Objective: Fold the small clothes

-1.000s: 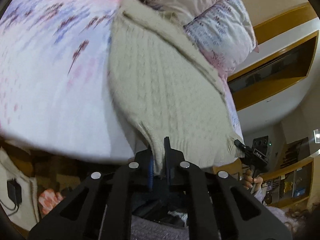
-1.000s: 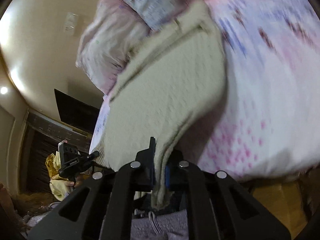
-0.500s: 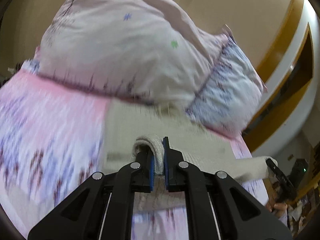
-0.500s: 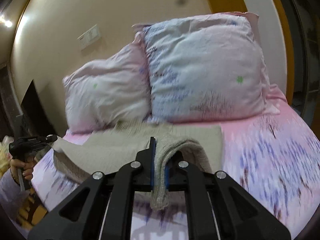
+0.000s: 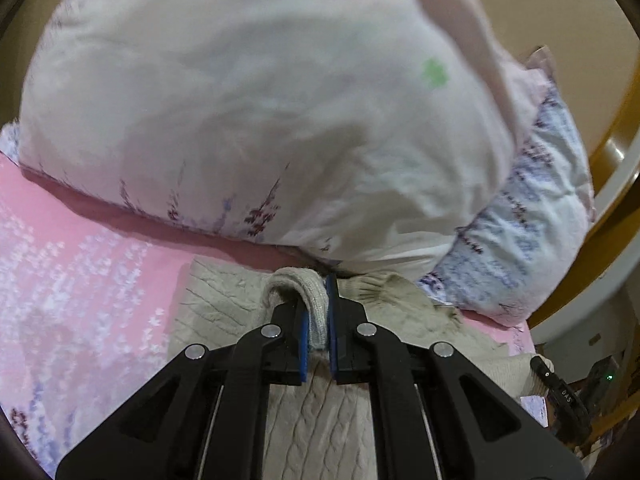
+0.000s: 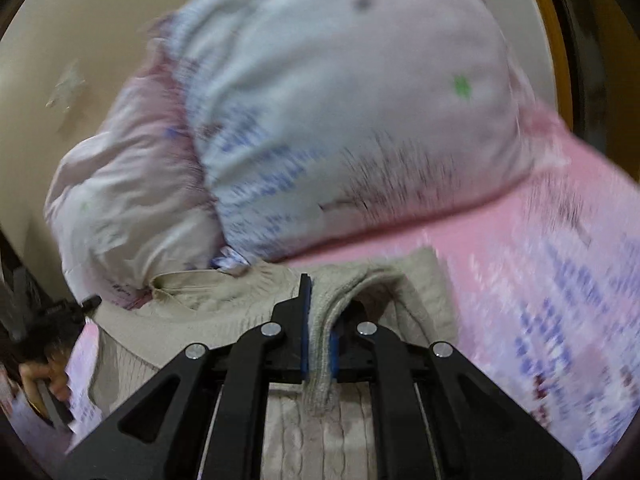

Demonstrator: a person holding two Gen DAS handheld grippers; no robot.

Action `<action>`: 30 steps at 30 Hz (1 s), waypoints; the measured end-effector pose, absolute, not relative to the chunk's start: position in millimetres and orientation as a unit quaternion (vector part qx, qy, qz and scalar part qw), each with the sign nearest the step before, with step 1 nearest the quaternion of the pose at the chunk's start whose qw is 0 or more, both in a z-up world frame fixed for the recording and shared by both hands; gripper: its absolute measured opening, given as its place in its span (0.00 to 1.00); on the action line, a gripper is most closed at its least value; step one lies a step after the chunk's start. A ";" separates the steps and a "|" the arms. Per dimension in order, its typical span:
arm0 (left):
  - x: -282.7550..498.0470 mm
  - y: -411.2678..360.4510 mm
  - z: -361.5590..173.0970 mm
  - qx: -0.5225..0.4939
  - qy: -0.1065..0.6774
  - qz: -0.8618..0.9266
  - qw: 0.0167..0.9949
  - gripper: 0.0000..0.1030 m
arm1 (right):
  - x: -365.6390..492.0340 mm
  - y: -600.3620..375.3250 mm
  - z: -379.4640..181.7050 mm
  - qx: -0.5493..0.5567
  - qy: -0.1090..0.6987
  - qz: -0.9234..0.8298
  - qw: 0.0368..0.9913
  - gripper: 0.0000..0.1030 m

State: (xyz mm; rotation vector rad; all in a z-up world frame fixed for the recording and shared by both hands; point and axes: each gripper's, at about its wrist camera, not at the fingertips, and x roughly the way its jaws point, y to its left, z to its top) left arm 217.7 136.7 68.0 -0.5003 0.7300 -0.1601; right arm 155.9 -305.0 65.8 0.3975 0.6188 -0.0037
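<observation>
A beige cable-knit sweater (image 5: 224, 312) lies on the pink floral bedsheet (image 5: 80, 264), just below the pillows. My left gripper (image 5: 318, 316) is shut on a ribbed edge of the sweater, which loops over the left finger. My right gripper (image 6: 318, 320) is shut on another ribbed edge of the sweater (image 6: 424, 292), and a strip of knit hangs down between its fingers. Both grippers hold their edges low over the rest of the garment, close to the pillows. The other gripper's tip shows at the right edge of the left wrist view (image 5: 560, 388) and at the left edge of the right wrist view (image 6: 60, 312).
Two large pillows stand right behind the sweater: a pale pink one (image 5: 260, 100) and a white-blue floral one (image 5: 528, 240). In the right wrist view they are the white-blue one (image 6: 360, 112) and the pale one (image 6: 132, 200). A beige wall and wooden trim (image 5: 612, 128) lie beyond.
Both grippers swung the held sweater edges up from the bed's near side and forward towards the pillows. The lifted part now lies folded over the rest of the sweater.
</observation>
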 end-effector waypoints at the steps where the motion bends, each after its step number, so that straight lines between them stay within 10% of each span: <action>1: 220.1 135.6 64.8 -0.241 0.355 -0.075 0.900 0.06 | 159.6 -307.2 61.7 0.204 0.308 -0.006 0.929 0.07; 9: 245.2 124.6 37.8 -0.229 0.381 -0.059 0.894 0.06 | 186.1 -324.7 32.6 0.281 0.348 -0.054 0.893 0.09; 17: 252.7 119.1 28.8 -0.245 0.406 -0.066 0.878 0.17 | 185.2 -323.8 39.2 0.299 0.354 -0.067 0.884 0.66; 21: 231.0 129.0 45.4 -0.249 0.391 -0.076 0.883 0.62 | 158.3 -334.6 58.0 0.268 0.334 -0.076 0.900 0.64; 30: 159.9 117.5 56.4 -0.148 0.395 -0.168 0.891 0.63 | 111.1 -350.3 49.8 0.205 0.395 -0.072 0.893 0.44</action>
